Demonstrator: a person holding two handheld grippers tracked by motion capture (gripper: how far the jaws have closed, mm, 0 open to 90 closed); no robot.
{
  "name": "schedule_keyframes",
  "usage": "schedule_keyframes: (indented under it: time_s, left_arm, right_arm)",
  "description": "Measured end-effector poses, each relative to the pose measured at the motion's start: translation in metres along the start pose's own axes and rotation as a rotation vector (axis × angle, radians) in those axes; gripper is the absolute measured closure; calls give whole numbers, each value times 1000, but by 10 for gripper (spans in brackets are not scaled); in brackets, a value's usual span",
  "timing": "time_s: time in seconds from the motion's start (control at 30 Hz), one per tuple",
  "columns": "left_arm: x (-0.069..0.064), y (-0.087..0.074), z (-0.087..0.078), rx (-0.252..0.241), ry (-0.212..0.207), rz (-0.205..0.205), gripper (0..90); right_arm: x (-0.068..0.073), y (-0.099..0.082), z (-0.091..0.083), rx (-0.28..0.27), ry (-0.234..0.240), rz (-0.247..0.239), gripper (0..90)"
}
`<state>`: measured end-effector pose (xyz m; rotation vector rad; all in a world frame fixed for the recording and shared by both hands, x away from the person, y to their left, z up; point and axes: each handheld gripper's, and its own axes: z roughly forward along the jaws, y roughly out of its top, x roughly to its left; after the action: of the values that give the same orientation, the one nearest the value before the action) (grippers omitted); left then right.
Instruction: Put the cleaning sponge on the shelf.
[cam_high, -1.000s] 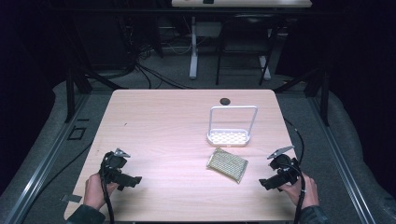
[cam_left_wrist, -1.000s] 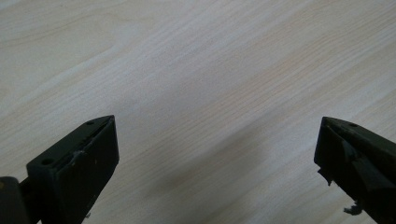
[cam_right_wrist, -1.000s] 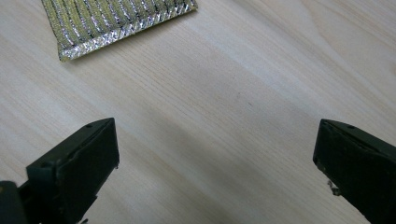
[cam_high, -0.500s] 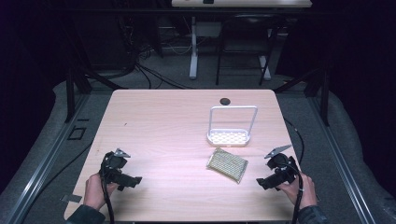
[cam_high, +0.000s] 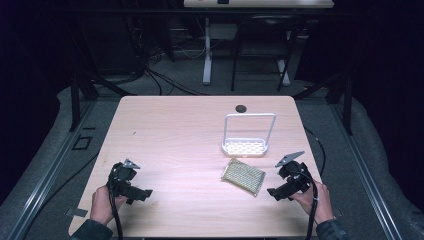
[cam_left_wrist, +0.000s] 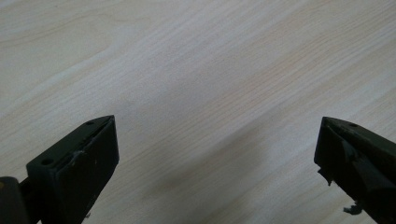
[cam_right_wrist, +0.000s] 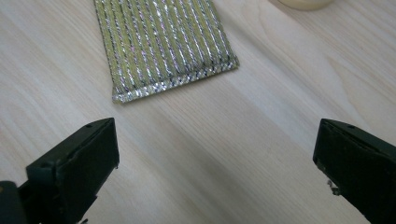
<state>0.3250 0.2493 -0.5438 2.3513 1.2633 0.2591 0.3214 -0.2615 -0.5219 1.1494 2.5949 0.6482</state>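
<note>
Two grippers you held low over the table (cam_high: 190, 130). Your right gripper (cam_high: 274, 192) gaped just beside the glittery sponge (cam_high: 243, 176); your left gripper (cam_high: 145, 192) gaped over bare wood.

On your table (cam_high: 170, 130) you have one glittery scouring pad (cam_high: 243, 175), one white rack (cam_high: 248, 134), one small dark disc (cam_high: 241, 108), and two grippers.
</note>
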Motion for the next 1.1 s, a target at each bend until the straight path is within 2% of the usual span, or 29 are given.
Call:
schedule_keyframes:
  time_s: [0.27, 0.5, 0.63, 1.1]
  left_arm:
    - [-1, 0, 1, 1, -2, 4, 1]
    - [-1, 1, 1, -2, -1, -4, 1]
    - [-1, 1, 1, 5, -5, 8, 1]
    - [-1, 1, 1, 3, -9, 8, 0]
  right_arm:
    - [7, 16, 6, -8, 44, -37, 0]
    - [12, 27, 13, -8, 65, -74, 0]
    - [14, 35, 19, -10, 73, -91, 0]
    - [19, 57, 48, 50, 96, -150, 0]
